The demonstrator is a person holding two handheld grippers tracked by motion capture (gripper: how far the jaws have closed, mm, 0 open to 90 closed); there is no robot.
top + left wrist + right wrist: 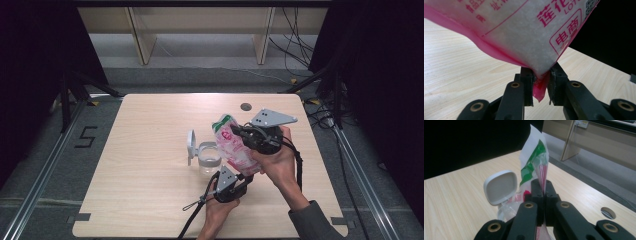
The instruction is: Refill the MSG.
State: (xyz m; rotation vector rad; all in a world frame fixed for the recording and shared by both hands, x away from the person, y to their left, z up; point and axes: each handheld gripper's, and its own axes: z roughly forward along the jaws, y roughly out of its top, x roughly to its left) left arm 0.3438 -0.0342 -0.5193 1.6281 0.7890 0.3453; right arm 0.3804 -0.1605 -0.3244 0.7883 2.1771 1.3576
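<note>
A pink and white bag (235, 150) with a green top hangs tilted over the table, held between my two grippers. My left gripper (243, 177) is shut on its bottom corner; in the left gripper view the jaws pinch the pink seam (540, 83) of the bag (524, 32). My right gripper (234, 131) is shut on the bag's upper edge, and in the right gripper view (543, 191) the bag (534, 162) stands up from the closed jaws. Just left of the bag stands a clear container (209, 156) with its white flip lid (191, 145) raised; the lid (500, 187) is also close beside the right jaws.
The light wooden table (150, 150) has a small round hole (245, 106) near its far edge, behind the right hand. A cable trails from the left gripper toward the front edge. Shelving legs and cables stand on the floor beyond the table.
</note>
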